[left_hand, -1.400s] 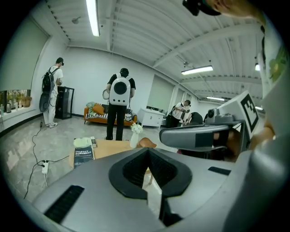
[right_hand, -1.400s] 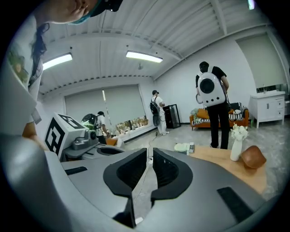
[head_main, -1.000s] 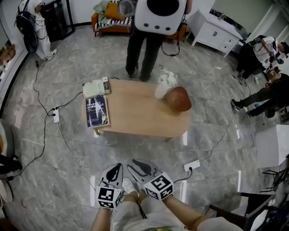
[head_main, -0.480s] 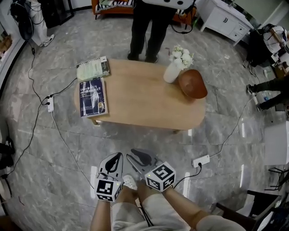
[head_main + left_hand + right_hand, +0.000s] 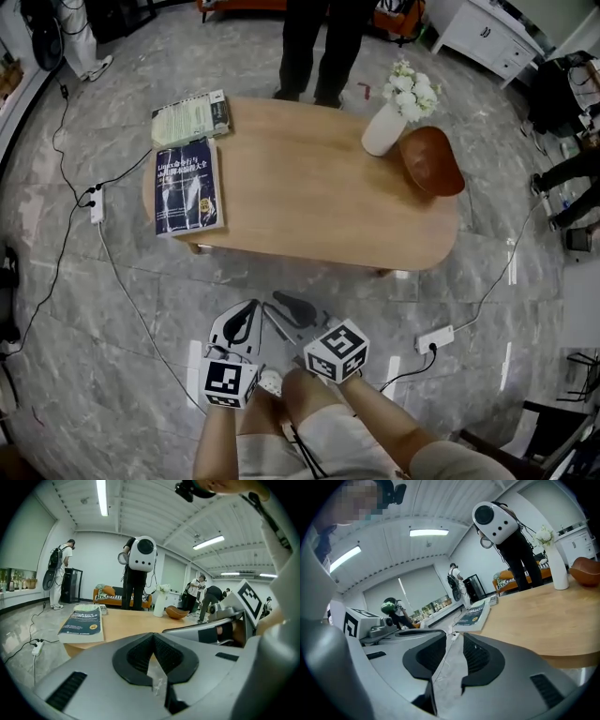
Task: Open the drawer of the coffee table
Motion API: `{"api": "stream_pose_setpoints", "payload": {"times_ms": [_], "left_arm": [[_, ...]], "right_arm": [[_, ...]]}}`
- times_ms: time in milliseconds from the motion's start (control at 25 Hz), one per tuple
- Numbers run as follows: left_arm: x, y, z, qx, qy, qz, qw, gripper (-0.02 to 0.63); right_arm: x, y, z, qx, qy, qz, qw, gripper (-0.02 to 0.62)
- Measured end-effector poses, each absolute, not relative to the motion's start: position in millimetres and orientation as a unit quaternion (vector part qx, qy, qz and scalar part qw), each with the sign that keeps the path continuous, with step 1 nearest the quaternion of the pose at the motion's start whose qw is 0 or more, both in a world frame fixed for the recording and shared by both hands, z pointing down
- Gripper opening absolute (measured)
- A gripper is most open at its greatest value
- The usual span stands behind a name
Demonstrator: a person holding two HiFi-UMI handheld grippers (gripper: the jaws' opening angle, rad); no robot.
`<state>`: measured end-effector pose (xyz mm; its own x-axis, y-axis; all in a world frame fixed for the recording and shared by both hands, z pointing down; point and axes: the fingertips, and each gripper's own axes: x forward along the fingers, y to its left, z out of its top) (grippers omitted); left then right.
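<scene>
The left gripper (image 5: 152, 637) has its jaws closed tip to tip on nothing, while the right gripper (image 5: 453, 637) shows a narrow gap between its jaws, with only floor seen through it. Both are held close side by side, marker cubes toward the person, low in front of the person's knees and aimed slightly downward at the near long edge of the coffee table (image 5: 309, 211), with a strip of bare floor between. From the gripper views they sit at about the height of the surface. That surface carries a dark blue book (image 5: 187, 186), a white vase (image 5: 384, 129) and a brown bowl (image 5: 433, 161). The drawer itself is in no view, presumably under the near edge. This looks like the approach, with nothing grasped yet. Next, one gripper likely needs to drop below the edge, open, close on the drawer's pull and draw back.
</scene>
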<state>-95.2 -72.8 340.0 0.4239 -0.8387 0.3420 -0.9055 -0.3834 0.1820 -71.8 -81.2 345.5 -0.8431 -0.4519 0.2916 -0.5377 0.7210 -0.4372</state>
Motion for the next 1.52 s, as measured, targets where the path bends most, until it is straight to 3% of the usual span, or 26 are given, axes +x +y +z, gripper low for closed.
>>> {"api": "stream_pose_setpoints", "payload": {"times_ms": [480, 920, 1120, 1520], "left_arm": [[-98.0, -124.1, 440.2, 0.834, -0.515, 0.105, 0.166, 0.009], [-104.5, -164.2, 510.3, 0.837, -0.524, 0.106, 0.114, 0.009], [-99.2, -170.9, 528.9, 0.839, -0.52, 0.127, 0.098, 0.009], [-74.2, -160.5, 554.1, 0.853, -0.481, 0.197, 0.045, 0.009]], "right_arm": [[-75.7, -134.2, 461.6, 0.286, -0.924, 0.239, 0.082, 0.098], [-70.6, -169.4, 545.5, 0.299, -0.932, 0.197, 0.064, 0.098], [-65.4, -176.4, 580.6, 0.289, -0.926, 0.235, 0.063, 0.098], [-63.3, -198.7, 614.6, 0.29, -0.88, 0.374, -0.033, 0.098]]}}
